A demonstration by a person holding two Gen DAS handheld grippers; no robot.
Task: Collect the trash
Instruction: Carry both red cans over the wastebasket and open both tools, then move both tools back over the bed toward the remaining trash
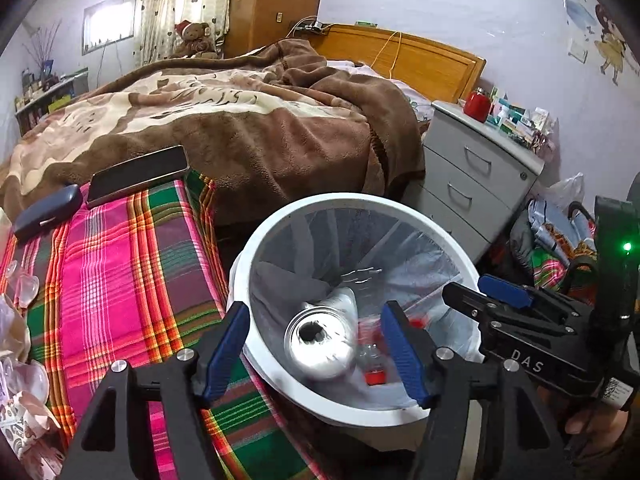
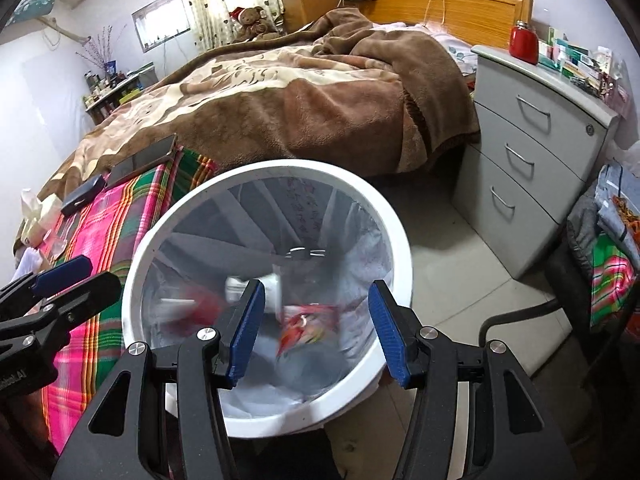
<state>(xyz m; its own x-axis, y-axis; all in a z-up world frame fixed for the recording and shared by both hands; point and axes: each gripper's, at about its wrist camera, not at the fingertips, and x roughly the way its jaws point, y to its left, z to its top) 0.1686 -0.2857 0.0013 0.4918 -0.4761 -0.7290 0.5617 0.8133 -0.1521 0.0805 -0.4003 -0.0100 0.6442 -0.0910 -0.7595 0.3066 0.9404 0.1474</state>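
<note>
A white bin (image 1: 448, 240) with a clear liner stands on the floor beside the bed. In the left wrist view a silver can (image 1: 320, 344) hangs blurred over the bin mouth, between my left gripper's (image 1: 318, 350) open jaws and touching neither. A clear bottle with a red cap (image 1: 374, 366) lies in the bin. In the right wrist view my right gripper (image 2: 316, 330) is open and empty above the bin (image 2: 396, 224), with a blurred red wrapper (image 2: 304, 328) and a white scrap (image 2: 236, 286) inside it.
A plaid cloth (image 1: 120, 264) on the bed edge carries a phone (image 1: 138, 174), a dark case (image 1: 48, 212) and crumpled clear wrappers (image 1: 20, 292). A grey drawer unit (image 2: 532, 152) stands right of the bin. Bags on a chair (image 2: 608, 264) sit at far right.
</note>
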